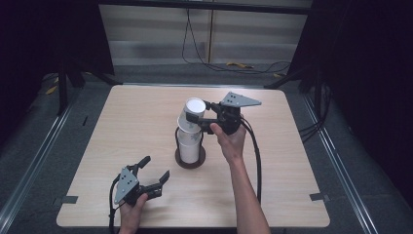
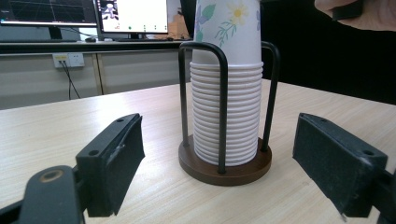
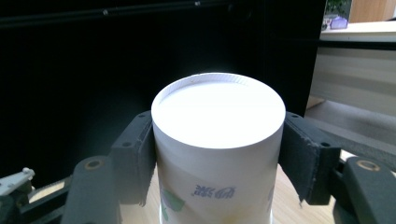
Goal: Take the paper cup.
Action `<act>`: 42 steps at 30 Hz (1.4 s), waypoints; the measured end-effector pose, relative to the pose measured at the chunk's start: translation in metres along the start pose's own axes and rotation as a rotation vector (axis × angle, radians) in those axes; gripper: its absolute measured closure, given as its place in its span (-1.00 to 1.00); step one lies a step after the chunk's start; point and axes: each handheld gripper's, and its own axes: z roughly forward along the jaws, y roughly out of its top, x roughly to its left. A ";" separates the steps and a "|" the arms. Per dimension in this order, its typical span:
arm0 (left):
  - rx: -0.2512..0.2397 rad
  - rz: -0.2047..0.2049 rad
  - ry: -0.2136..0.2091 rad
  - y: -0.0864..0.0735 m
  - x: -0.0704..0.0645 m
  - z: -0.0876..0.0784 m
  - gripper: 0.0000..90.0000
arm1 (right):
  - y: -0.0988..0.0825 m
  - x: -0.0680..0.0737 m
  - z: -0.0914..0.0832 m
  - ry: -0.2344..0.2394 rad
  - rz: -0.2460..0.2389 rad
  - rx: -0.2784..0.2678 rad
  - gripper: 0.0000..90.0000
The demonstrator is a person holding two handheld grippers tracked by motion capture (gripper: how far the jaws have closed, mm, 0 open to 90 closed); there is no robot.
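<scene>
Gripping the top cup (image 1: 194, 113) mid-table, right claw (image 1: 204, 118); left claw (image 1: 155, 171) gapes near the front edge.

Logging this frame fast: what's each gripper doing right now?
Left gripper: open, holding nothing, low over the table.
Right gripper: fingers shut on the top paper cup of the stack.

obstacle: cup stack (image 1: 191, 141) in wire holder (image 2: 223, 107), table centre | free: bare tabletop (image 1: 292, 165) all around

Right tool (image 1: 202, 115) clamped closed at centre, forearm reaching forward; left tool (image 1: 155, 171) rests spread near the front edge
</scene>
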 end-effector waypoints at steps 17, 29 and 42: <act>0.005 0.004 0.000 0.000 0.000 0.000 -0.64 | 0.002 0.000 -0.022 0.001 0.031 -0.053 -0.25; 0.004 0.000 0.009 0.000 0.000 0.000 -0.64 | 0.000 0.001 -0.043 -0.013 0.035 -0.066 -0.25; 0.016 0.007 0.000 0.001 0.000 0.002 -0.64 | -0.011 -0.001 -0.068 -0.044 0.046 -0.075 -0.24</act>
